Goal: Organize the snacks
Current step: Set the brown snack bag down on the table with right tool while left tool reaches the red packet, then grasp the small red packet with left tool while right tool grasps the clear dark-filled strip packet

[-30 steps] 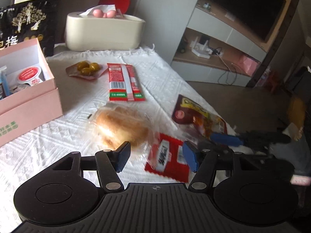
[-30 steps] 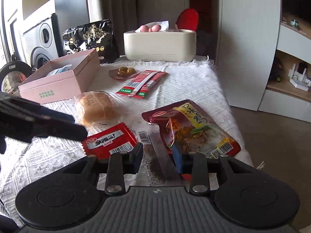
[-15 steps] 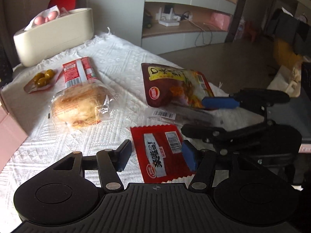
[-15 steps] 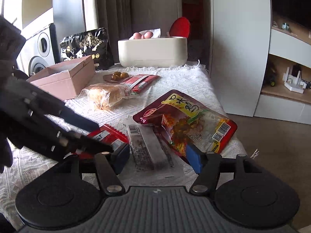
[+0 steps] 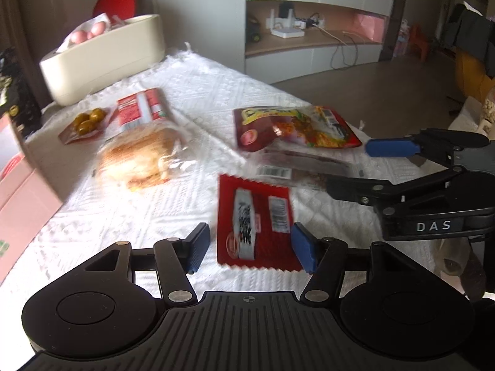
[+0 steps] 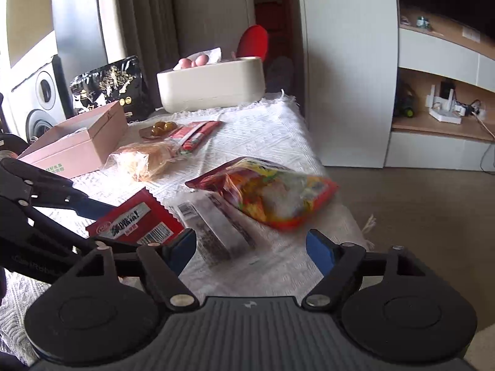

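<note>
- Our left gripper (image 5: pixel 251 244) is spread wide, its blue pads flanking the red packet (image 5: pixel 255 222) at lower centre of the left view; nothing is held.
- Our right gripper (image 6: pixel 251 249) is also wide and empty, with the clear bar pack (image 6: pixel 213 232) and the bright pouch (image 6: pixel 266 198) lying ahead of it in mid-frame.
- We judge the step to be picking up the red packet. It lies flat on the cloth (image 5: pixel 173 210), so we should tilt the pads down to catch an edge and close only once it sits between them.
- We should keep the two grippers apart: they are close together here.
- The pink box (image 6: pixel 77 145), our likely goal, shows open at mid-left in the right view; the left view catches only its corner at the left edge.
- Only the left view shows the bread (image 5: pixel 139 157) and olives (image 5: pixel 88 120) clearly.
</note>
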{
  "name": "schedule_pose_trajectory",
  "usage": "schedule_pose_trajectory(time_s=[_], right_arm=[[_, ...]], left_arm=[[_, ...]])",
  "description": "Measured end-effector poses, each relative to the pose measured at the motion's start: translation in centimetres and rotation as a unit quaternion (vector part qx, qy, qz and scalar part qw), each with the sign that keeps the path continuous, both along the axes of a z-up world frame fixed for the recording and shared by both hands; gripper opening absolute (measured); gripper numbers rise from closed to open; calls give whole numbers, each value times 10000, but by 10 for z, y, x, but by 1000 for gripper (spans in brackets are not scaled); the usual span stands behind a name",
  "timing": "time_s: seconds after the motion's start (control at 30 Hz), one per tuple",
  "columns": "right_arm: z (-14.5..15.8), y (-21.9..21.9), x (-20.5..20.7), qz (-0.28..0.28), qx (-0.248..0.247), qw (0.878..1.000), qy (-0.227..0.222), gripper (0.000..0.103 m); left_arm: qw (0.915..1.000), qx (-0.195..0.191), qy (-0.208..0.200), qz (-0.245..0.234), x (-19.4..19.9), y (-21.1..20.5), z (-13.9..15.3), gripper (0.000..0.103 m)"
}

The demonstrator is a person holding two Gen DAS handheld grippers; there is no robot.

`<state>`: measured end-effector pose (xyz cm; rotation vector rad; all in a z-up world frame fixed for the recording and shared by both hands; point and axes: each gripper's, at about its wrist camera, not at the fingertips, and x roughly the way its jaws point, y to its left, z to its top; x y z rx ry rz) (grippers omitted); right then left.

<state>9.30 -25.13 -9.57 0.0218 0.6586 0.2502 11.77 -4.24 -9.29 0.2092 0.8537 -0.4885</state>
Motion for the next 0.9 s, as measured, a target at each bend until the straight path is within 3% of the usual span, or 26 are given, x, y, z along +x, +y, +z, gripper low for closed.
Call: schedule_pose_trajectory(time_s=[0.17,0.33,0.43,0.57,0.77,0.9], right_arm=[[-4,16,-10,227,-394,9990,35,89],[-7,38,-21,436,-933,9941,-344,97],[-7,39,-24,449,-1021,9927,-468,97],[-6,36,-23,487,-943,9934,-423,97],[-2,15,-15,695,-345,9969,105,97],[0,5,-24,960,-149,9952,133,98]], left_arm=[[9989,-120,34,442,-19,34,-1,62],[9995,-260,-8,191,-31,41,10,61],[9992,-250,-247,-173,-24,31,20,61],[9970,-168,-191,-731,0,11,21,61],[9958,-663,466,-425,56,15,2,60],[9877,-1036,790,-866,60,21,1,62]])
